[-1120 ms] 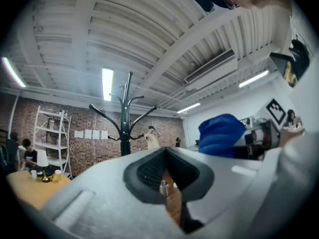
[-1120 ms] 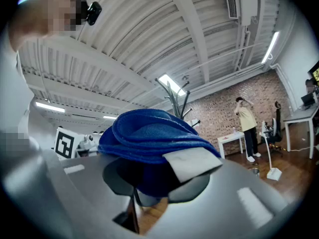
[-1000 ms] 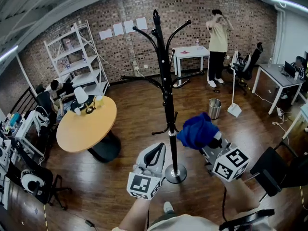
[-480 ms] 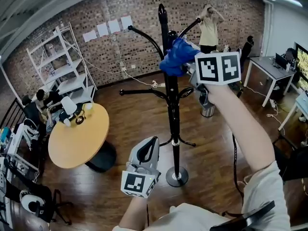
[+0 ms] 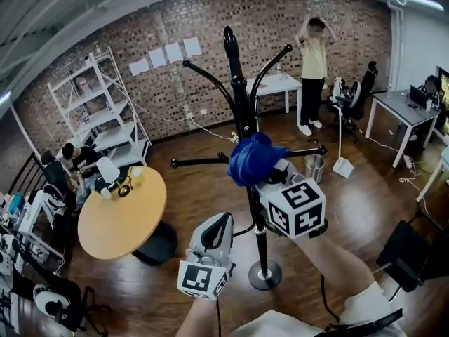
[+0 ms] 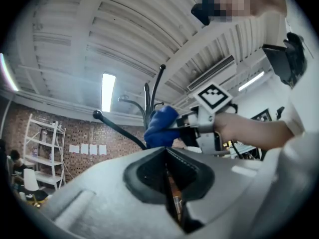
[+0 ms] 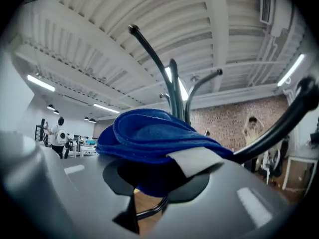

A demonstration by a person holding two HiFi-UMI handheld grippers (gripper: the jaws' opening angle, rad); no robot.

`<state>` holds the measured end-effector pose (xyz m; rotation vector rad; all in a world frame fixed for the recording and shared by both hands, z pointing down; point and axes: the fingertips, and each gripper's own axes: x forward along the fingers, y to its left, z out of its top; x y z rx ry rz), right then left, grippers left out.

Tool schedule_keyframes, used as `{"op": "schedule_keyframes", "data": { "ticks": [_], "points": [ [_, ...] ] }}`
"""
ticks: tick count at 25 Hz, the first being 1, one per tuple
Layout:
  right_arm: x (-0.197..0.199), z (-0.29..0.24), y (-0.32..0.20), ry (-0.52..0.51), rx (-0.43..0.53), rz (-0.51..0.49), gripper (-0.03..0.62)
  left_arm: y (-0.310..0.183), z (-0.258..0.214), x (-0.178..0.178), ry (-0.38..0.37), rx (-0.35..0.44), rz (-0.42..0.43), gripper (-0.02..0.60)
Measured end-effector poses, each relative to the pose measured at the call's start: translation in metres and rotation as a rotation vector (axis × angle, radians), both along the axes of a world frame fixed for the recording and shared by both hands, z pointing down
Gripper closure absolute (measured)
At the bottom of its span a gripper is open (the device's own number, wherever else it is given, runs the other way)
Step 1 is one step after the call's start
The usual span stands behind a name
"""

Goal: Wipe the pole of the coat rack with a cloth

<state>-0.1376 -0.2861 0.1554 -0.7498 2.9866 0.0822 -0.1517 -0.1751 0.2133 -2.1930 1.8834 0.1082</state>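
A black coat rack stands on a round base; its pole rises through the middle of the head view. My right gripper is shut on a folded blue cloth, and the cloth presses against the pole at mid height, just below the side arms. In the right gripper view the blue cloth fills the space over the jaws with the pole behind it. My left gripper hangs lower, left of the pole and apart from it, its jaws shut on nothing. The left gripper view shows the cloth against the pole.
A round wooden table stands to the left, with white shelves behind it. A small metal bin and a white desk lie beyond the rack. A person stands at the back; another sits at far left.
My right gripper rose with the cloth from low on the pole to near the top hooks, then came back down to mid height. The left gripper stayed put.
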Motion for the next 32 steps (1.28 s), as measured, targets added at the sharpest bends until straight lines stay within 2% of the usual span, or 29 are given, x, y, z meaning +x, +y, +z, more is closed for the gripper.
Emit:
{"op": "schedule_keyframes", "data": {
  "ticks": [2,4,7,10,13,15,17,21,25,27,29,32],
  "points": [
    [0.015,-0.012,0.043,-0.043,0.176,0.010,0.485,-0.004,0.006,-0.006,-0.006,-0.002,-0.010,0.580],
    [0.021,-0.016,0.078,-0.083,0.276,0.020,0.485,-0.014,0.018,-0.012,-0.003,-0.022,0.007,0.580],
    [0.007,-0.011,0.098,-0.080,0.250,0.000,0.485,-0.027,0.029,-0.024,0.002,-0.045,0.045,0.580],
    [-0.020,-0.033,0.075,-0.028,0.242,0.063,0.485,-0.044,0.025,-0.042,-0.017,-0.009,0.123,0.580],
    [-0.051,-0.083,0.047,-0.043,0.296,0.146,0.484,-0.057,0.010,-0.063,-0.033,0.003,0.213,0.580],
    [-0.065,-0.118,0.034,-0.060,0.382,0.208,0.484,-0.055,0.004,-0.082,-0.045,0.016,0.250,0.580],
    [-0.076,-0.133,0.024,-0.019,0.455,0.289,0.484,-0.055,0.012,-0.100,-0.051,0.023,0.294,0.580],
    [-0.076,-0.095,-0.003,0.154,0.402,0.482,0.484,-0.069,0.023,-0.106,-0.028,0.004,0.443,0.580],
    [-0.069,-0.030,-0.021,0.285,0.284,0.588,0.484,-0.082,0.028,-0.095,-0.029,-0.042,0.554,0.580],
    [-0.061,-0.012,-0.021,0.276,0.246,0.614,0.488,-0.083,0.034,-0.086,-0.030,-0.038,0.595,0.580],
    [-0.055,-0.014,-0.017,0.236,0.248,0.636,0.488,-0.081,0.033,-0.081,-0.017,-0.031,0.621,0.580],
    [-0.048,-0.038,0.015,0.128,0.348,0.659,0.487,-0.079,0.032,-0.081,0.006,-0.028,0.638,0.580]
  ]
}}
